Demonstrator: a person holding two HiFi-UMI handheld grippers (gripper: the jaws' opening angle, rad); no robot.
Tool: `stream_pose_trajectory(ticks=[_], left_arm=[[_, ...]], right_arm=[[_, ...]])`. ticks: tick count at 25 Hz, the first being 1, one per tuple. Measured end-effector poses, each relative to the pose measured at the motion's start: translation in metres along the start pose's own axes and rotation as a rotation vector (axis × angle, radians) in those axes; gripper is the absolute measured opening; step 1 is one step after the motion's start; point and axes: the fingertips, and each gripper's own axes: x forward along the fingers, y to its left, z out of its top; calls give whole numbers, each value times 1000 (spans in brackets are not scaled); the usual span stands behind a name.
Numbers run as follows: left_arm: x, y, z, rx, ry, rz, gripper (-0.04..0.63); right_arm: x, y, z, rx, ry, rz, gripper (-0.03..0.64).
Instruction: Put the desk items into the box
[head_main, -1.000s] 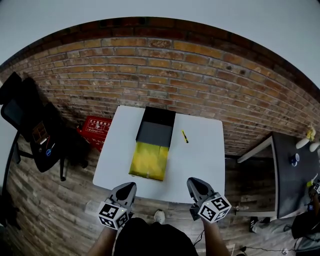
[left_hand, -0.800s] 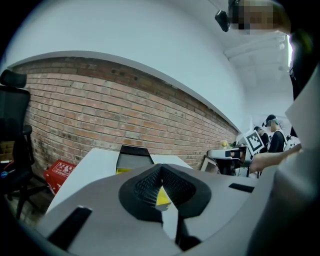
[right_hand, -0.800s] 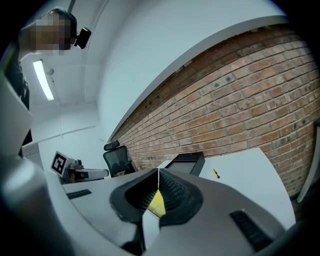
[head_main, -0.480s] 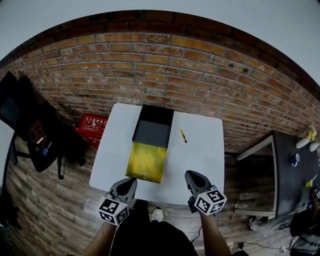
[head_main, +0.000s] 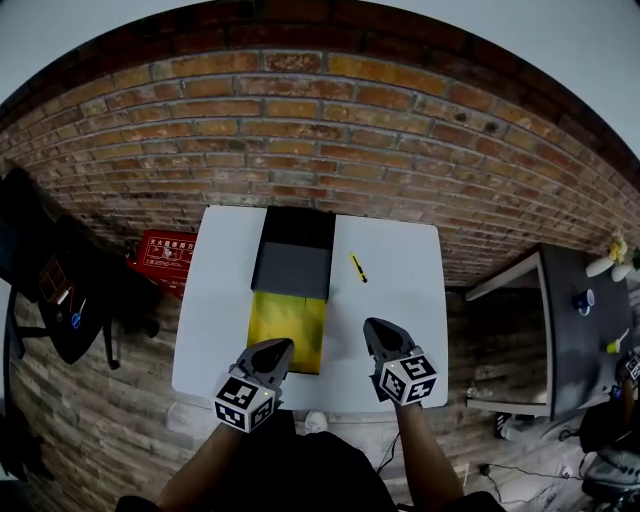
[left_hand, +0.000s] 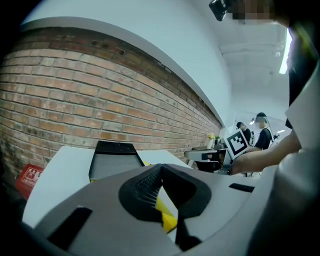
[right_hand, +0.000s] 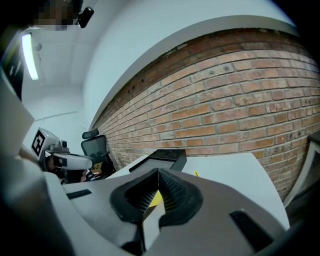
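Advancing on the bench, both hands. Left gripper (head_main: 272, 352): jaws together, nothing between them; the yellow seen past its tips in the left gripper view is the box beyond, not a thing held. Right gripper (head_main: 374, 332): jaws fully together, also empty.

Change over the last second: both grippers have come forward and slightly down. A second ago they hung short of the near edge; now their tips lie over the edge of the bench (head_main: 405, 300), left one just beside the near end of the box (head_main: 288, 318), right one over bare surface.

Box lies open along the middle of the bench, yellow part nearest, dark part toward the brick wall. One small yellow pen-like item (head_main: 357, 267) lies on the bench right of the dark part, apart from it and well ahead of the right gripper.

Judgement: approach only, no pick yet. The right gripper is better placed for the item and must open first.
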Motion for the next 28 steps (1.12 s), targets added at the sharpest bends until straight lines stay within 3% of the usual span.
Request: stream_pose_trajectory(ticks=[12, 28], left_arm=[[87, 18, 8, 9, 83, -127, 14], [171, 33, 3, -19, 156, -123, 14]], right_arm=[[66, -48, -20, -38, 113, -100, 21], [129, -118, -47, -94, 225, -194, 25]])
